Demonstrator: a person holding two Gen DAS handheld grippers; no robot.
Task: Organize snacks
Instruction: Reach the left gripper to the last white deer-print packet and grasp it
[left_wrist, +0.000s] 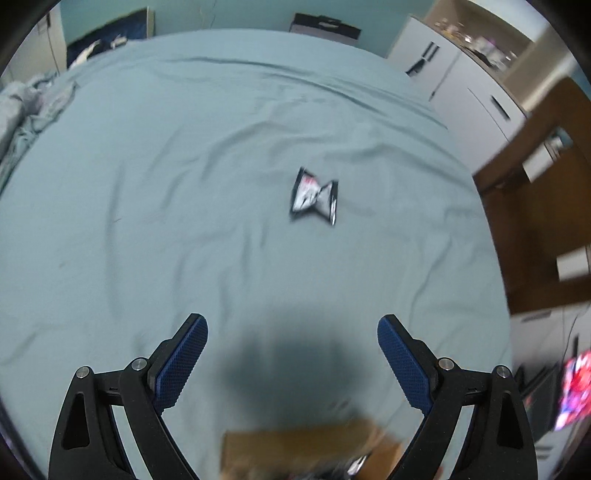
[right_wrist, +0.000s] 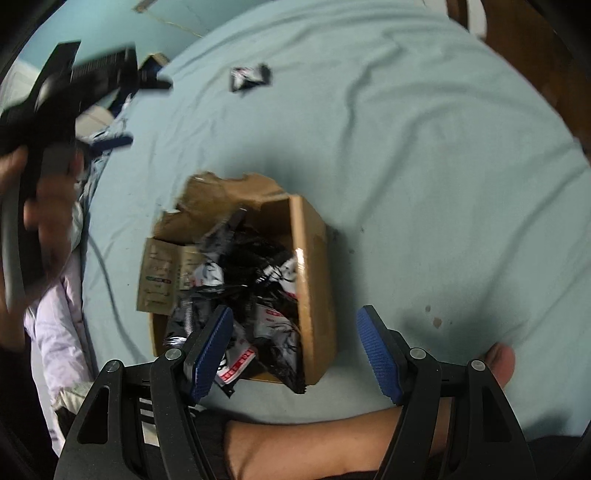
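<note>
Left wrist view: the left gripper (left_wrist: 291, 354) hangs above the bed sheet (left_wrist: 147, 184) with its jaws wide apart and nothing between them. One loose packet (left_wrist: 314, 197) lies alone on the sheet, farther out and slightly right of the jaws, well apart from them. The near edge of the box (left_wrist: 310, 443) shows at the bottom of this view, blurred.

In the right wrist view, the right gripper (right_wrist: 293, 347) is also spread, its jaws empty, poised over the near end of the box (right_wrist: 314, 258). The left pad overlaps the packets (right_wrist: 258, 295) heaped inside; whether it touches them cannot be told. The box is torn along its far flap and already brimming, with one packet poking over the near rim. The loose packet (right_wrist: 251, 75) sits far off on the sheet, and the left gripper (right_wrist: 74, 74) appears at far left, smeared by motion.

Risks, as I judge them: the packet is crumpled and slick, so a pinch at its edge may slip. The soft sheet may bunch into the jaws. Adding more to the full box could push packets over the rim, and the right gripper could nudge the light box.
</note>
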